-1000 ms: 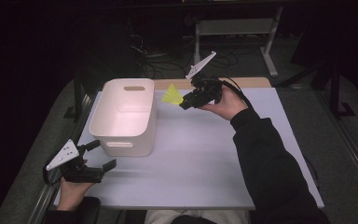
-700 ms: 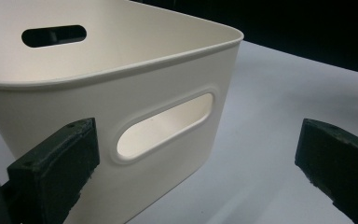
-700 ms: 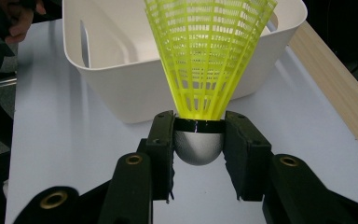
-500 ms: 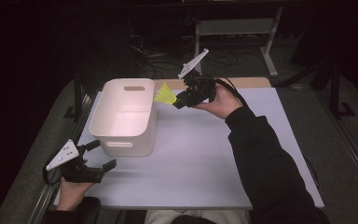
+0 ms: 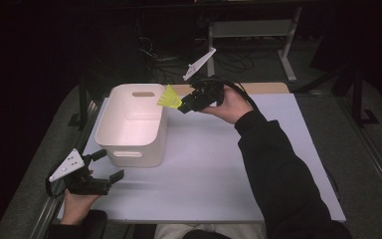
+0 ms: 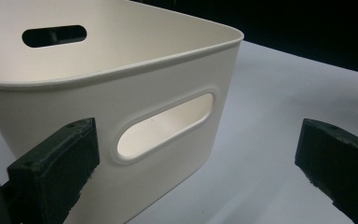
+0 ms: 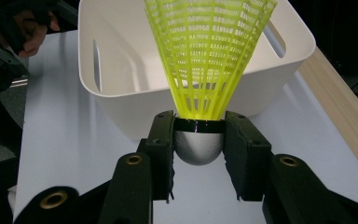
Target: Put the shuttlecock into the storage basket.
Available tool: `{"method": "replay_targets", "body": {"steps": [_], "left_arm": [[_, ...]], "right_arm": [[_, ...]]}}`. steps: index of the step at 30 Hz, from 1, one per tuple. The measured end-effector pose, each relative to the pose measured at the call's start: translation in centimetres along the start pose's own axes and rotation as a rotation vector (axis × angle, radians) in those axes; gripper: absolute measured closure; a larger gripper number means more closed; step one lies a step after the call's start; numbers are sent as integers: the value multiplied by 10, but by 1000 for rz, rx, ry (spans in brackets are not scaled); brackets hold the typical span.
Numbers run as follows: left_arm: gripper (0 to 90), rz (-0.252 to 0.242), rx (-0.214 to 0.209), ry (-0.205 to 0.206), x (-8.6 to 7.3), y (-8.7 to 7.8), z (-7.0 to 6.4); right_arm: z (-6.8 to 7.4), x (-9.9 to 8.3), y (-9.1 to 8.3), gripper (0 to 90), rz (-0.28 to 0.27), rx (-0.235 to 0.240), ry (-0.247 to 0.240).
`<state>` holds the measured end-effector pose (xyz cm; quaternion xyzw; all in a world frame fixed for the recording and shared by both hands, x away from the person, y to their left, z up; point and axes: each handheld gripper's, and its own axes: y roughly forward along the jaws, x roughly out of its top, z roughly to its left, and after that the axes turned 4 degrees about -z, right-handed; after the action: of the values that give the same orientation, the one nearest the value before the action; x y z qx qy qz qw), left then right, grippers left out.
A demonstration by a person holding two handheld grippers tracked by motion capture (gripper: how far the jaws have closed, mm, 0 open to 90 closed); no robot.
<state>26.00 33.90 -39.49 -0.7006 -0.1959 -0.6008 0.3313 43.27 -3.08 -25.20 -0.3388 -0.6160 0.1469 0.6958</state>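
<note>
One yellow shuttlecock (image 7: pixel 200 65), plastic mesh skirt and rounded silver cork, is what we hold in the right tongs (image 7: pixel 199 154): the two black jaws are closed on the cork from either side, and the skirt flares away from them. Its long axis runs straight on from the tongs, cork toward our hand and open skirt toward the white bin (image 7: pixel 121 107). In the high view the shuttlecock (image 5: pixel 170 97) sits in the air at the bin's (image 5: pixel 110 145) right wall, near the far corner, skirt just at or over the rim; we cannot tell from that view whether the cork has crossed it. In the right gripper view the bin's open mouth lies directly ahead of and below the skirt, so we judge that the coming move is a short carry forward along that same axis, then a release over the opening. The right tongs (image 5: pixel 188 103) are the ones at the bin's rim. Our left tongs (image 5: pixel 107 167), empty, jaws spread wide, rest low on the pale surface (image 5: pixel 219 169) just before the bin's near wall, whose handle slot (image 6: pixel 165 126) lies between the jaws in the left gripper view, untouched. We judge that the left hand (image 5: pixel 74 196) takes no part in the drop.
</note>
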Motion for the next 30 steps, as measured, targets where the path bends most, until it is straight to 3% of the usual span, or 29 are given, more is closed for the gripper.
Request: {"method": "replay_targets", "body": {"steps": [15,30], "left_arm": [[0,-1,-1,1,0,0,0],[0,-1,0,-1,0,-1,0]], "right_arm": [[8,18,18,631,-10,39,-32],[9,21,30,631,-23,61,-31]]}}
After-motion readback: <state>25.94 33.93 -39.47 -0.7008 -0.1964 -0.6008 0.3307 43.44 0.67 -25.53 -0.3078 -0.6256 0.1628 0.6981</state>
